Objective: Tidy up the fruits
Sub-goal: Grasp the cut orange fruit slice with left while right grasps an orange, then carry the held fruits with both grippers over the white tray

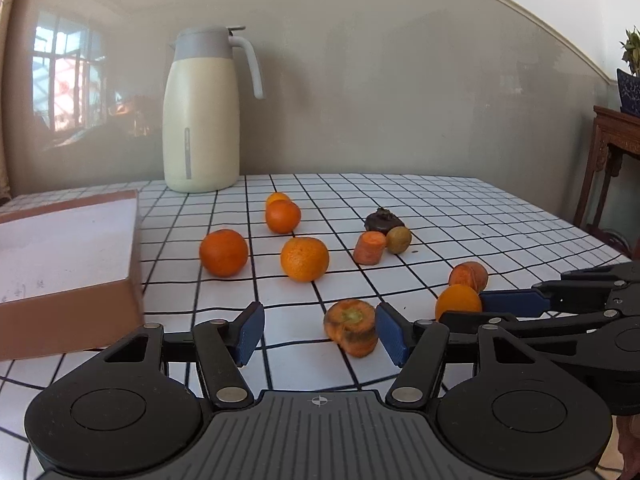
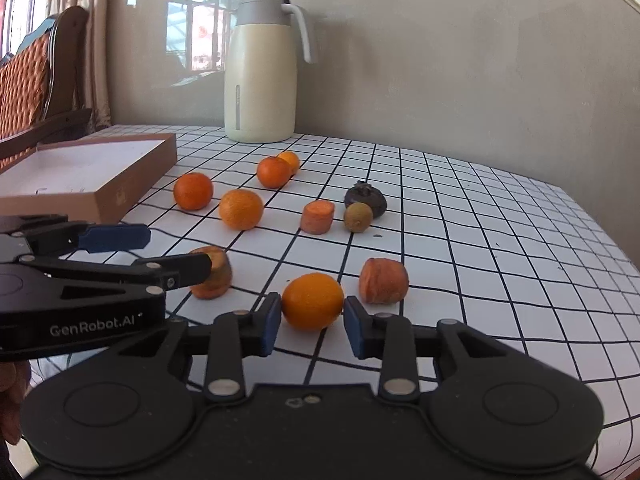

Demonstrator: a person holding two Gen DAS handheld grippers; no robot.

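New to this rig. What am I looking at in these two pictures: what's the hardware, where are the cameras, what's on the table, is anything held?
There is no robot arm. A person holds a two-finger tool in each hand, and a fisheye camera on each tool looks forward along its fingers. One picture is from the left tool, the other from the right, and each also shows the other tool from the side.

On the checked tablecloth are a cream jug, an open cardboard box, several oranges, three carrot chunks, a dark fruit and a small brownish fruit.

The right gripper has its fingers against both sides of an orange, so it looks gripped. The left gripper is open around a carrot chunk. Only one finger is near the chunk, so it is not held.
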